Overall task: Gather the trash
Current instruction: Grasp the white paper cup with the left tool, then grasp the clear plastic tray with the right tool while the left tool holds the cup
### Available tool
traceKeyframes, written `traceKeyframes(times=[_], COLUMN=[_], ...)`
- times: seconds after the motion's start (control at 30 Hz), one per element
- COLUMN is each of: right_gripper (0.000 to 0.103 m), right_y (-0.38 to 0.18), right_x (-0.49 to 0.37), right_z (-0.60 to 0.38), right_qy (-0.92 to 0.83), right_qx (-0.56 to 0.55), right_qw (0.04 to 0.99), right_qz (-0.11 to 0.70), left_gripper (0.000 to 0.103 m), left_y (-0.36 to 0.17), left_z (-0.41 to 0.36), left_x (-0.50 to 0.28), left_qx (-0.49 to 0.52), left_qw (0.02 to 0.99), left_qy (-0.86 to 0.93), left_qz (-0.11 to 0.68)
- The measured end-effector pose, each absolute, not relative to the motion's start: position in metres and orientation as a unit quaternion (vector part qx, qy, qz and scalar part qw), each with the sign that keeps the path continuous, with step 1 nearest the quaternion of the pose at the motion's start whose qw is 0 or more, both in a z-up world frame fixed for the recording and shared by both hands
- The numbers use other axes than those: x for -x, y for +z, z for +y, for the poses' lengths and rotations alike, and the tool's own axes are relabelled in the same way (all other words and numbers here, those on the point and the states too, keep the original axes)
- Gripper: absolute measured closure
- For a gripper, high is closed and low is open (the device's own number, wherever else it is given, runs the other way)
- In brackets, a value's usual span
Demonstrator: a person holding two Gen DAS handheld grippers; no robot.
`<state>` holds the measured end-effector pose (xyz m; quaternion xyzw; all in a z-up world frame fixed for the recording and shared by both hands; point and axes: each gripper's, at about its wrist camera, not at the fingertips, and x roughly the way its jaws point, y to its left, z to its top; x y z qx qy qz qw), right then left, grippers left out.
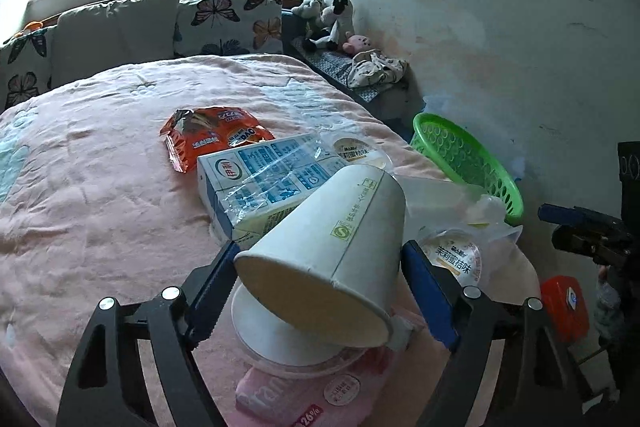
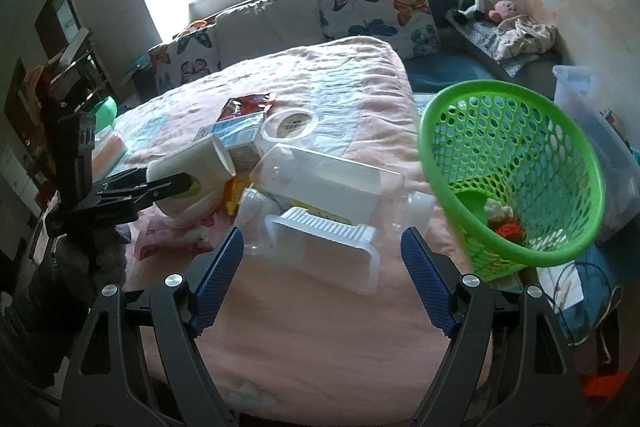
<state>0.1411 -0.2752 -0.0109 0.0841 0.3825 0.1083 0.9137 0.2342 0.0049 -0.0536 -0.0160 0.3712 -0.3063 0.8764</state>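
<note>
- Left gripper (image 1: 318, 283) had its 2 blue pads on either side of the white paper cup (image 1: 328, 251), cup lying tilted with mouth toward the camera; left pad looked pressed to the rim, right pad right at the cup wall. Read as clamped on the cup, likely so it could be lifted off the pile.
- Cup rested on a white round lid (image 1: 280, 339) and a pink packet (image 1: 304, 395), just left of the green basket (image 1: 476, 163) across the pile.
- Right gripper (image 2: 322, 279) had jaws apart, nothing between them; it pointed at the clear plastic tray (image 2: 320, 195), not touching, probably lining up the next pick.
- Clear tray sat just left of the basket, near the bed edge, an easy short carry.
- Milk carton (image 1: 256, 183) and orange snack bag (image 1: 212, 135) lay further left of the basket, on the pink bedspread (image 1: 100, 187).
- 2 small pudding cups (image 1: 452, 259) sat between the paper cup and the basket.
- Basket leaned tilted against the bed side with mouth toward the trash, seemingly for easy drop-in; some scraps (image 2: 504, 223) already sat inside.
- Most trash remained outside the basket; task judged early.
</note>
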Motion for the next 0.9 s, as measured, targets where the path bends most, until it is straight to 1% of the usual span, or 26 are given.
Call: traceKeyframes(times=[0.33,0.7,0.73,0.8,0.9], right_gripper=[0.022,0.022,0.022,0.015,0.012], right_y=[-0.015,-0.042,-0.043,-0.046,-0.05], right_x=[-0.142,-0.149,-0.15,-0.152,-0.154], right_z=[-0.258,-0.278,-0.276,-0.272,-0.261], right_qy=[0.119,0.086,0.086,0.074,0.061], right_qx=[-0.052,-0.098,-0.098,-0.097,-0.083], right_qw=[0.915,0.904,0.904,0.906,0.911], right_qz=[0.383,0.407,0.407,0.404,0.399], left_gripper=[0.027,0.027,0.027,0.027,0.027], left_y=[-0.034,-0.014,-0.013,-0.013,-0.014], left_z=[0.008,0.017,0.018,0.018,0.021], left_x=[-0.216,-0.202,-0.201,-0.199,-0.197], left_qx=[0.025,0.063,0.066,0.066,0.07], left_qw=[0.889,0.897,0.897,0.897,0.896], left_qy=[-0.293,-0.283,-0.284,-0.284,-0.286], left_qz=[0.35,0.334,0.333,0.333,0.332])
